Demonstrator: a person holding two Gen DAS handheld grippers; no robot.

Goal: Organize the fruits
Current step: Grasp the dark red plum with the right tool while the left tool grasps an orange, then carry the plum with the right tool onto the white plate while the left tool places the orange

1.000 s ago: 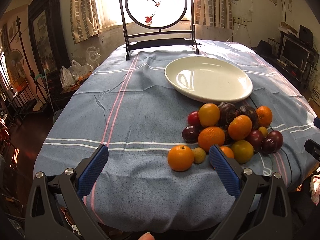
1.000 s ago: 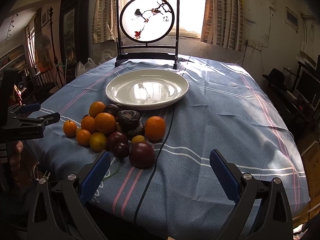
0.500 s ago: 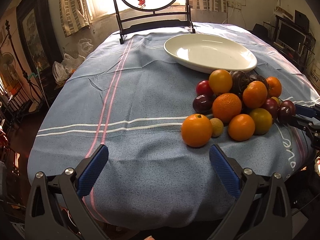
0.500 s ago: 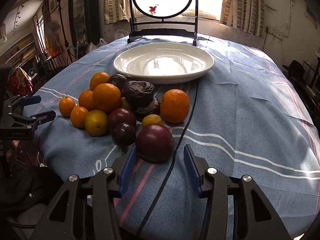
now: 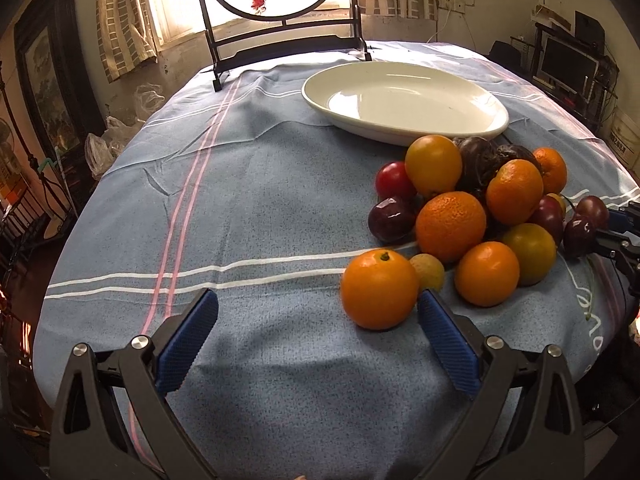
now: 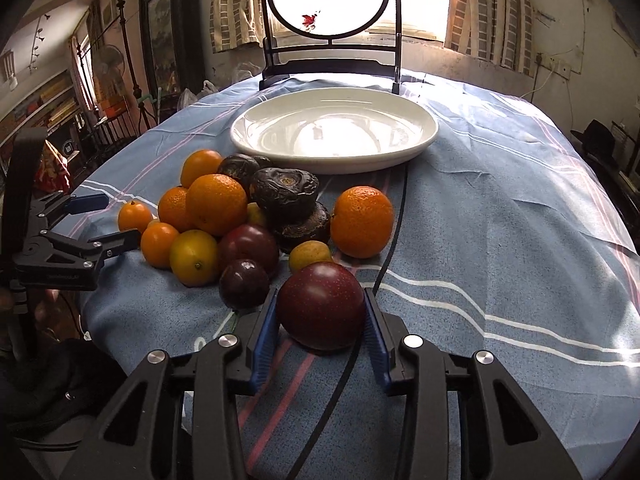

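Note:
A pile of oranges, dark plums and wrinkled dark fruits (image 6: 248, 216) lies on the blue striped tablecloth in front of an empty white plate (image 6: 334, 132). My right gripper (image 6: 320, 312) has its blue pads against both sides of a large dark red plum (image 6: 320, 308) that rests on the cloth. My left gripper (image 5: 318, 312) is open; the nearest orange (image 5: 378, 289) sits just inside its right finger (image 5: 448, 344). The plate also shows in the left wrist view (image 5: 404, 100). The left gripper shows at the left edge of the right wrist view (image 6: 92, 220).
A dark wooden stand with a round painted screen (image 6: 330, 0) stands at the table's far edge behind the plate. A black cable (image 6: 392, 240) runs across the cloth from the plate toward me. The table edge drops off on both sides; furniture crowds the room.
Both grippers moved forward toward the fruit. The right jaws narrowed from wide open and closed onto the dark red plum. The left gripper came up beside the nearest orange, still open.

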